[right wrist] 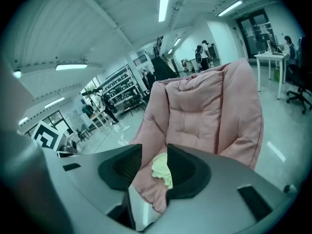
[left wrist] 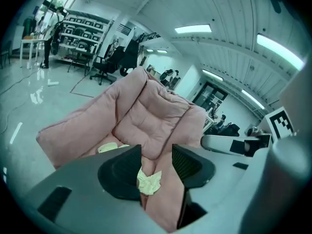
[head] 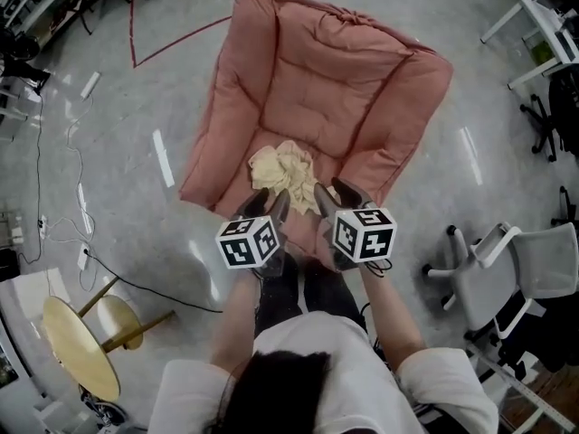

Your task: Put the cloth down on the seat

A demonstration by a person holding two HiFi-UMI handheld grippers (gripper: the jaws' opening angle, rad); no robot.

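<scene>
Head view, nearest first: left tongs (head: pixel 269 202) and right tongs (head: pixel 333 193) side by side, marker cubes up, tips aimed at the front of the pink seat (head: pixel 312 107). Stand apart in both gripper views, clamping nothing. Just past the tips, the cream cloth (head: pixel 285 170) in a crumpled heap on the seat cushion near its front edge, showing through each gap; hard to say whether brushing the left tip. Beyond, the padded backrest (head: pixel 298 25), then grey floor (head: pixel 109 152) and an office chair (head: pixel 507 269). Looks all but finished: cloth down and out of any grip. Leaves, probably, only drawing both tongs clear without snagging the heap.
</scene>
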